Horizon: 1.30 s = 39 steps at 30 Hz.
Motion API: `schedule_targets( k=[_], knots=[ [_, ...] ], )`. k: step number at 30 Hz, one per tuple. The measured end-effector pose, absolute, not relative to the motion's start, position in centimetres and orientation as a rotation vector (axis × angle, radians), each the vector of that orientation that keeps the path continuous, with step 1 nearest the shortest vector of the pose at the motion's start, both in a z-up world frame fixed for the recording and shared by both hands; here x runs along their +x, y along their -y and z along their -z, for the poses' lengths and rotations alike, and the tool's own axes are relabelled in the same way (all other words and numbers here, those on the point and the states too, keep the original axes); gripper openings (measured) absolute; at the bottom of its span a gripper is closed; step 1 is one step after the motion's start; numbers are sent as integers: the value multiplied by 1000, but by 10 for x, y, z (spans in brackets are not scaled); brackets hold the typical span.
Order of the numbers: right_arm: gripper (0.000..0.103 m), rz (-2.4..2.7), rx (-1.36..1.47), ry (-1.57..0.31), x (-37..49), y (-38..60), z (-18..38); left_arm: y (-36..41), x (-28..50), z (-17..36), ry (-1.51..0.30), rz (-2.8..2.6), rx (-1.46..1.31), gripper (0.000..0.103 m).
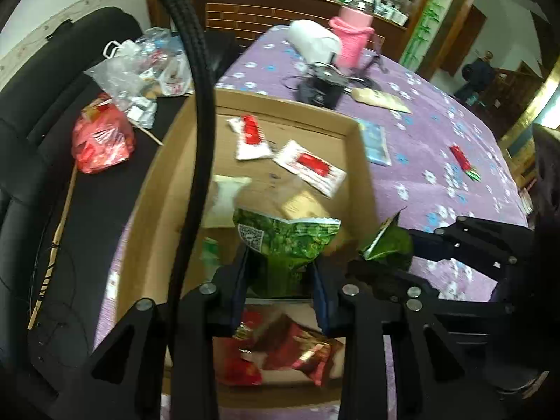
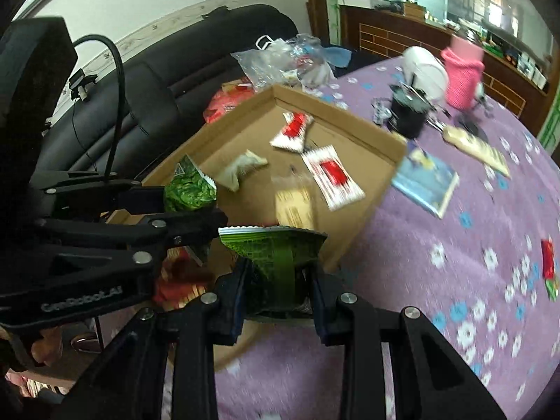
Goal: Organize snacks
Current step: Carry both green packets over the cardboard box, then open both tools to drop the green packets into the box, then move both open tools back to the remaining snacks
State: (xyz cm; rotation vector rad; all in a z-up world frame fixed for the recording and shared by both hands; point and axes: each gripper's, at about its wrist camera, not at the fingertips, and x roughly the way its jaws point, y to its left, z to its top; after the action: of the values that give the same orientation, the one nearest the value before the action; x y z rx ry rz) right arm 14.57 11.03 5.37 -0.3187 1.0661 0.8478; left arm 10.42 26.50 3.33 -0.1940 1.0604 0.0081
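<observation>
Both wrist views look steeply down, somewhat blurred, sharing the cardboard box (image 1: 362,161) (image 2: 350,115).

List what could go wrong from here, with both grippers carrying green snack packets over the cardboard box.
1. The left gripper and right gripper each pinch only the lower part of a crinkly green foil snack packet; either could slip out.
2. The two grippers are close together, so they might collide.
3. A packet released near the brown cardboard box's wall could land on the purple flowered tablecloth instead.
</observation>
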Motion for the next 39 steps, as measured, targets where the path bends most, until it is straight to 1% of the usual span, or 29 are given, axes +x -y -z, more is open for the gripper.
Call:
schedule_targets(
  k=[9, 19, 21, 23, 27, 28, 29, 32, 39],
  knots=[
    [31, -850, -335, -1078, 166, -140, -48, -289, 124, -25, -1060, -85, -212, 34],
    [32, -815, -384, -1122, 185, -167, -23, -303, 145, -4, -1141, -112, -237, 35],
    [37, -802, -400, -1130, 186, -169, -20, -302, 147, -3, -1154, -115, -232, 35],
    [49, -782, -423, -1120, 186, -170, -19, -301, 147, -3, -1157, -115, -220, 35],
    [57, -771, -426, -1106, 187, -166, -23, -301, 145, -5, -1149, -117, -228, 35],
    [61, -764, -426, -1099, 187, -165, -24, -301, 146, -6, -1146, -119, -226, 36],
    [64, -763, -423, -1096, 187, -162, -26, -300, 145, -7, -1142, -122, -222, 40],
    [66, -752, -424, -1083, 185, -157, -30, -299, 142, -10, -1127, -132, -212, 48],
    [68, -732, -389, -1048, 178, -134, -43, -285, 133, -24, -1097, -139, -196, 50]
  ],
)
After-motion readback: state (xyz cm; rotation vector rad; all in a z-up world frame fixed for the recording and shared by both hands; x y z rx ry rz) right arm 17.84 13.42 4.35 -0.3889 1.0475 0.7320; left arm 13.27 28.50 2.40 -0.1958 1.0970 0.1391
